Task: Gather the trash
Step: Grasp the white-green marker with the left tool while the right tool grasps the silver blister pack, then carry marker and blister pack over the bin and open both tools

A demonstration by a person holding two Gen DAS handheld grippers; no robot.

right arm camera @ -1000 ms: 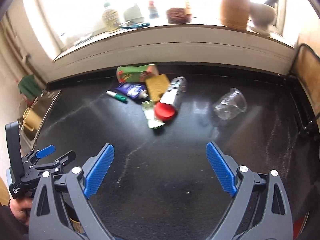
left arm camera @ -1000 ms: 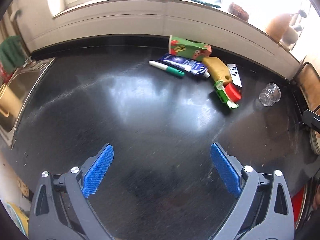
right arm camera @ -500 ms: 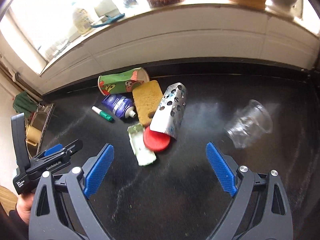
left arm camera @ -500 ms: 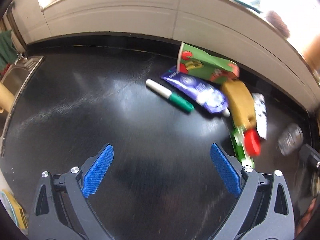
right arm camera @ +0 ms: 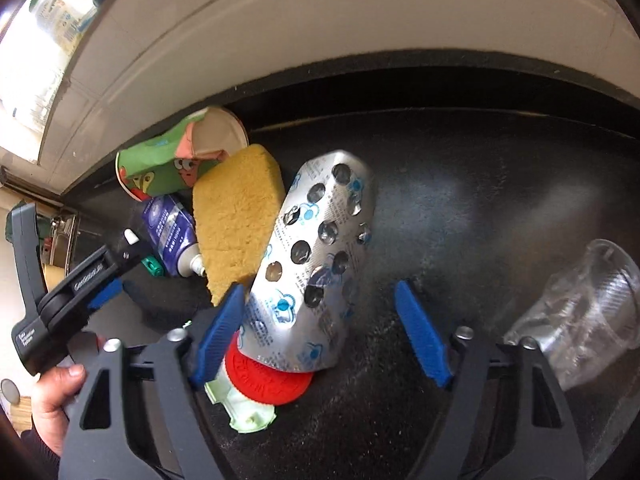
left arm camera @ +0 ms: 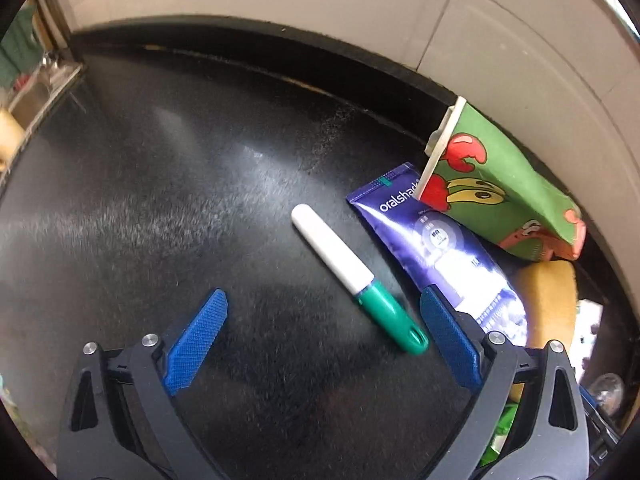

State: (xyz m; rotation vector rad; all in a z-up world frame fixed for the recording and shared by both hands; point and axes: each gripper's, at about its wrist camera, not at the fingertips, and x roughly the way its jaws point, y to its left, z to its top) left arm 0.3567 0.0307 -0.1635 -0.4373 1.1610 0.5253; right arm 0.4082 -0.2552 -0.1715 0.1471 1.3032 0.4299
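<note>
Left of the marker [left arm camera: 352, 278] the black tabletop [left arm camera: 160, 200] lies bare up to the wall. To the marker's right the toothpaste tube [left arm camera: 436, 244], green cup [left arm camera: 492, 192] and sponge [left arm camera: 548, 300] crowd together. Bare tabletop separates the blister pack [right arm camera: 320, 260] from the clear plastic cup [right arm camera: 580, 312].

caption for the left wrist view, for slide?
Open left tongs approach a green-capped marker beside a toothpaste tube on the black counter.
</note>
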